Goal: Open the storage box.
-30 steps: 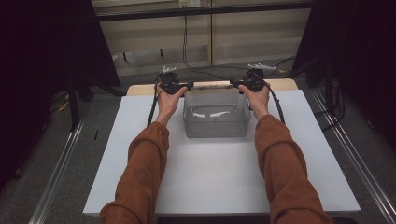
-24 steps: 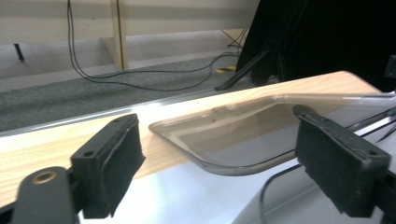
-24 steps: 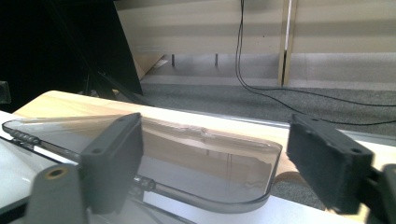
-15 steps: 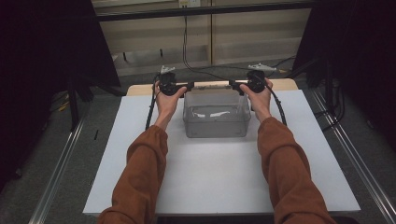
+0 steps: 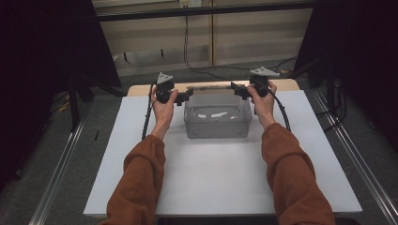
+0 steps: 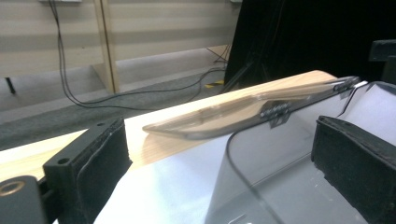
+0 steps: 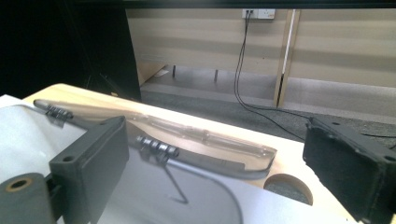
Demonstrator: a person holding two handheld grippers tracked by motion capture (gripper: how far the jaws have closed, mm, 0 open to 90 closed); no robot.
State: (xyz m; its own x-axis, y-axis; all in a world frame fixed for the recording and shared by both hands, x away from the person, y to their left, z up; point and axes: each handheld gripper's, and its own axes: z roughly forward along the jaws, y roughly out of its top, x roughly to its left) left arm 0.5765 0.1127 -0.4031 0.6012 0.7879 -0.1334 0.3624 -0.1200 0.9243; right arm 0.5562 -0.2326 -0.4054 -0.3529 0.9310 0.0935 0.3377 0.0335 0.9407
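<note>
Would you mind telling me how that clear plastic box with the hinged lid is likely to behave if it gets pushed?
The box looks thin-walled and nearly empty, so probably light and apt to slide on the smooth white sheet. Its open lid hangs off the back on hinges, so it may flap or tip the box backward.

clear plastic box (image 5: 216, 123) | lid (image 5: 210, 87) hinged open, lying back | far-centre of table

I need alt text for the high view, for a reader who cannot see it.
A person's two hands hold tongs, the left tongs and right tongs, open at the far corners of a clear plastic box whose hinged lid lies back. The box stands on a white table; both sleeves are rust-orange.
</note>
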